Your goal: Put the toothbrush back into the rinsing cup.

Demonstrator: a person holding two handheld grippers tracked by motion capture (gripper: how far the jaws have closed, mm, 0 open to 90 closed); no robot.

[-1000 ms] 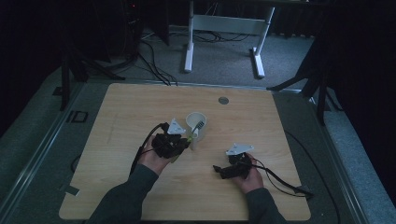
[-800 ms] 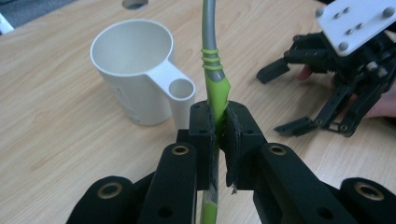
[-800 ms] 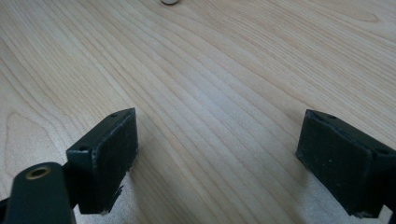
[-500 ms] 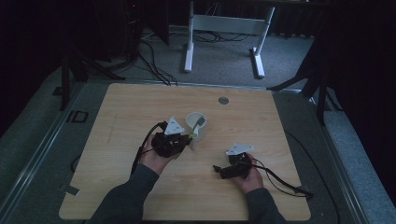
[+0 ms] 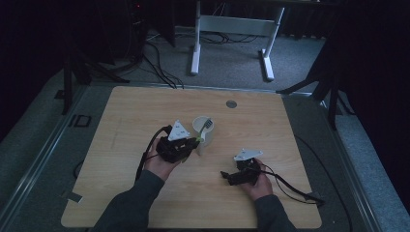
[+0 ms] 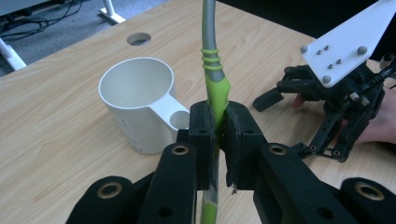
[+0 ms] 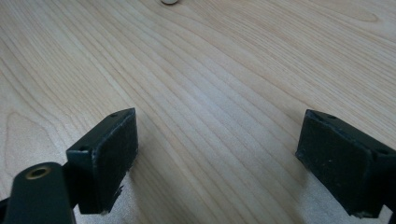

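no readable text, views rather dim

The toothbrush (image 6: pixel 213 88) head runs off the frame at 12 o'clock; its lower handle hides behind the left claw (image 6: pixel 217 135).

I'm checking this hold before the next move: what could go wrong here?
The left gripper pinches the toothbrush on its thin green handle, so the brush may pivot or slip. The white cup stands free right beside it; a sideways nudge could tip it. The right gripper is open, off the cup.
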